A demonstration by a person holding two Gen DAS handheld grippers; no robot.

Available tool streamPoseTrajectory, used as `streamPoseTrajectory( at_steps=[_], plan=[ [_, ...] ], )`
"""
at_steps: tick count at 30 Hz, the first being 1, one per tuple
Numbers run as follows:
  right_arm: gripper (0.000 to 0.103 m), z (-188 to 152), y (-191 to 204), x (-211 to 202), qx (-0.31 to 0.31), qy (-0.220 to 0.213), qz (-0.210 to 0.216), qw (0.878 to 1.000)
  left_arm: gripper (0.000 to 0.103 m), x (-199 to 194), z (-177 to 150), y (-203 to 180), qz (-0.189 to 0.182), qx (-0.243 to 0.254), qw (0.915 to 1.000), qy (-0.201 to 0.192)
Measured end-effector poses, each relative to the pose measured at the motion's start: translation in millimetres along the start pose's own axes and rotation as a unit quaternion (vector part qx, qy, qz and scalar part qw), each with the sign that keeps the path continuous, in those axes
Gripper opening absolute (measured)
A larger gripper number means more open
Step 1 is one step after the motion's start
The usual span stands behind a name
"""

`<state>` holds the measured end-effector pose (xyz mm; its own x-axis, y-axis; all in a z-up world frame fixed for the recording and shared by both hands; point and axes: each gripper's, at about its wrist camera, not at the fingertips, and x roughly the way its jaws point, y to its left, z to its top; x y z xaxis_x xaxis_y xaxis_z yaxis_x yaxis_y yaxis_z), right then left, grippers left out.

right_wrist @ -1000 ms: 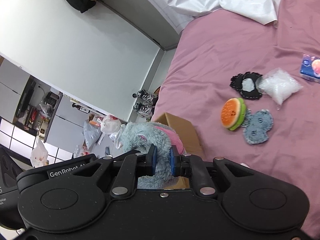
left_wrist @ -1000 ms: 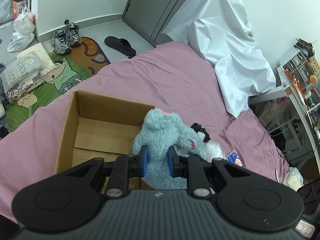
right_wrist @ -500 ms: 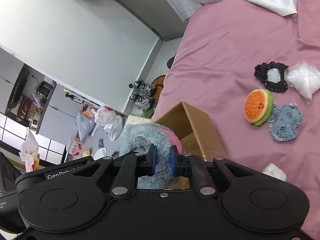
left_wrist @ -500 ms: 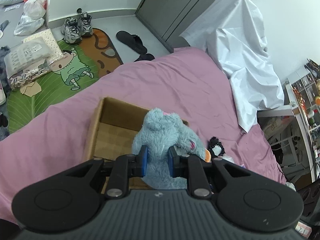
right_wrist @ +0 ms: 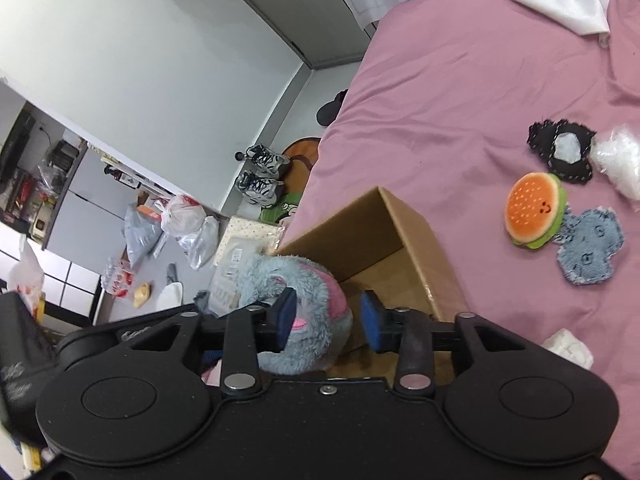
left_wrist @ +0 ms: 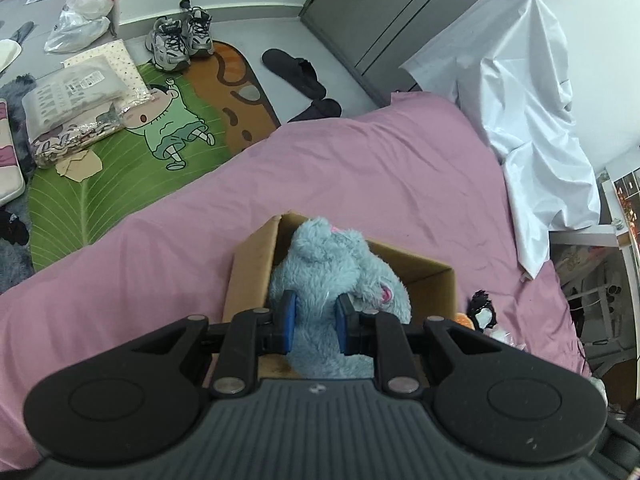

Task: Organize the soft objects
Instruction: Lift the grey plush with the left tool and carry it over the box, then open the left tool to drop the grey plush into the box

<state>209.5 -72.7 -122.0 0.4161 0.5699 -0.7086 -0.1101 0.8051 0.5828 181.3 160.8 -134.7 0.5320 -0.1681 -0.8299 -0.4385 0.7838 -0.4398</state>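
A fluffy grey-blue plush toy (left_wrist: 332, 268) with pink patches hangs over an open cardboard box (left_wrist: 250, 264) on the pink bed. My left gripper (left_wrist: 315, 320) is shut on the plush's body. In the right wrist view my right gripper (right_wrist: 329, 320) is open; the plush (right_wrist: 304, 320) lies against its left pad and the right pad stands clear. The box (right_wrist: 384, 228) sits just ahead. A burger plush (right_wrist: 534, 210), a blue denim patch (right_wrist: 590, 250) and a black patch (right_wrist: 564, 150) lie on the bed to the right.
A clear plastic bag (right_wrist: 618, 162) lies beside the black patch, a white wad (right_wrist: 568, 346) nearer me. A white sheet (left_wrist: 532, 120) drapes the far bed end. Shoes (left_wrist: 180, 38), slippers (left_wrist: 296, 68) and a green mat (left_wrist: 120, 160) are on the floor left.
My right gripper has opened and let go of the plush. The left gripper has carried the plush over the box, which now sits directly under it.
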Motion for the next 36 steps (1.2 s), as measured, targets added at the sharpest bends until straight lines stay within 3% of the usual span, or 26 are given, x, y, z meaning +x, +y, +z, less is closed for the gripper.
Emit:
streamPoseTrajectory(
  at_steps=[17, 19, 24, 27, 33, 36],
  plan=[
    [0.046, 5.2, -27.3, -62.1, -0.026, -0.033, -0.021, 0.999, 0.024, 7.8, 5.0, -14.7, 0.051, 0.085, 0.9951, 0.004],
    [0.048, 6.3, -30.0, -67.6, -0.031, -0.035, -0.024, 0.999, 0.031, 5.0, 3.1, -19.1, 0.056, 0.088, 0.9945, 0.004],
    [0.050, 8.6, -40.7, -81.8, -0.034, -0.041, -0.027, 0.998, 0.061, -9.6, -1.8, -33.4, 0.052, 0.092, 0.9943, -0.006],
    [0.054, 9.7, -48.1, -91.3, -0.038, -0.046, -0.028, 0.998, 0.072, -20.3, -6.6, -45.6, 0.057, 0.103, 0.9928, -0.019],
    [0.066, 12.6, -62.7, -110.2, -0.044, -0.059, -0.029, 0.997, 0.081, -36.3, -17.9, -68.0, 0.053, 0.119, 0.9911, -0.029],
    [0.072, 13.3, -70.2, -120.4, -0.047, -0.065, -0.029, 0.996, 0.081, -41.9, -27.9, -82.6, 0.072, 0.145, 0.9860, -0.039]
  ],
)
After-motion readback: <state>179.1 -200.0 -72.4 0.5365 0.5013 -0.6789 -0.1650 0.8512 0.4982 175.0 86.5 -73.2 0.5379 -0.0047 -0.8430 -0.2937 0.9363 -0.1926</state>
